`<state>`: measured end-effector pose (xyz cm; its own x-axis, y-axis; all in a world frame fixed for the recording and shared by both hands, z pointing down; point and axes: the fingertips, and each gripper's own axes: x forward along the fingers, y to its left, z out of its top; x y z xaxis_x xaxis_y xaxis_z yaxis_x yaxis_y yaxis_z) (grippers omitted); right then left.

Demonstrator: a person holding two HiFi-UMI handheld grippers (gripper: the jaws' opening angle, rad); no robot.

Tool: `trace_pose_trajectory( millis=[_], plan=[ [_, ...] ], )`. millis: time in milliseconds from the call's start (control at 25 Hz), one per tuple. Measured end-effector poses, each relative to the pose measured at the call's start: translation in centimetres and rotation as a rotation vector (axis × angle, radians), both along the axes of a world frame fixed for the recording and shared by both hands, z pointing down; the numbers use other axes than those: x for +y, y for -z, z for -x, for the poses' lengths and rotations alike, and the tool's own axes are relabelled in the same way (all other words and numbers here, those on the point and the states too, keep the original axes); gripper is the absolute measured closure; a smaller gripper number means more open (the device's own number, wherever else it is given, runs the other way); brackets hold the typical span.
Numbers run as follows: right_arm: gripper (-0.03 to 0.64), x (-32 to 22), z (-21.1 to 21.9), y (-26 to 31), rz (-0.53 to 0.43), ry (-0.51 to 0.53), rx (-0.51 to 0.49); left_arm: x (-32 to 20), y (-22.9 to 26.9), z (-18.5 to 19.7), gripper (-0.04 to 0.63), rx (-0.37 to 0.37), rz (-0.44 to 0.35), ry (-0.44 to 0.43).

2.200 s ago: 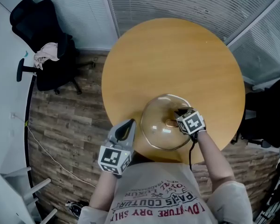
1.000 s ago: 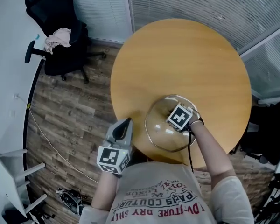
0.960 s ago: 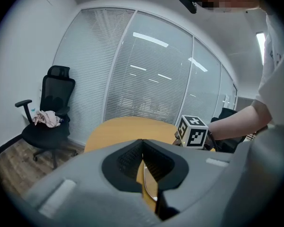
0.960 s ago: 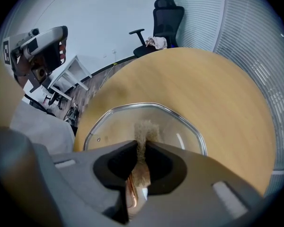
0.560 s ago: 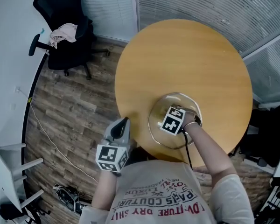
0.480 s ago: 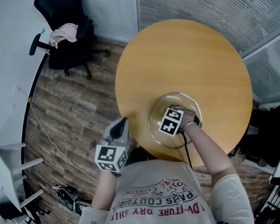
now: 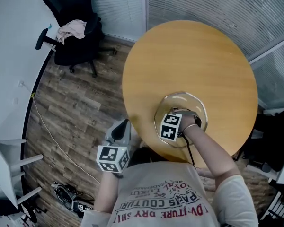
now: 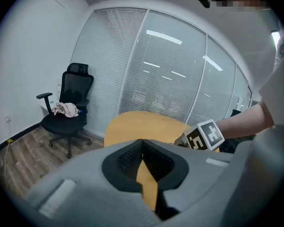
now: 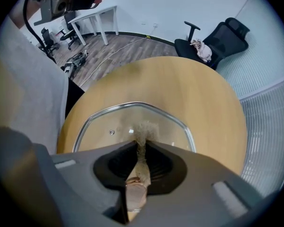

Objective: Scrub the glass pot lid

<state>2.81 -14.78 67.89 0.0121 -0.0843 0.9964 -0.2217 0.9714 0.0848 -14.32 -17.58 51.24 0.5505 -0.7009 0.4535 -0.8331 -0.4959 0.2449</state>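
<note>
Round wood tabletop (image 7: pixel 189 51), plank floor (image 7: pixel 75 108), black chair (image 7: pixel 75 41); right claw (image 9: pixel 141 143) pinches scrubber (image 9: pixel 143 128) on glass lid (image 9: pixel 99 126), left claw (image 8: pixel 142 146) pressed together.

One round tan wooden table (image 7: pixel 189 56). One clear glass pot lid with a metal rim (image 7: pixel 195 109), on the near part of that table. One tan fibrous scrubbing pad (image 9: pixel 143 126). Two grey handheld grippers, left gripper (image 7: pixel 124 124) and right gripper (image 9: pixel 140 143), with one black-and-white marker cube apiece. One black office chair (image 7: pixel 78 48), far left. One pinkish crumpled cloth (image 7: pixel 72 28) on its seat.
</note>
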Motion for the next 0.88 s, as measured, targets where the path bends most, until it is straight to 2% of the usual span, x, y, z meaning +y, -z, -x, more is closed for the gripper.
trace_pose_trajectory(
  millis=[200, 520, 880],
  plan=[
    [0.565, 2.1, 1.5, 0.1, 0.077, 0.021, -0.013, 1.0, -0.4, 0.0, 0.588, 0.010, 0.030, 0.003],
    [0.565, 4.3, 1.2, 0.5, 0.060, -0.028, -0.067, 1.8, -0.3, -0.5, 0.588, 0.009, 0.032, -0.042],
    [0.565, 7.1, -0.9, 0.6, 0.052, -0.128, -0.116, 3.3, -1.2, -3.3, 0.588, 0.006, 0.060, -0.155]
  ],
)
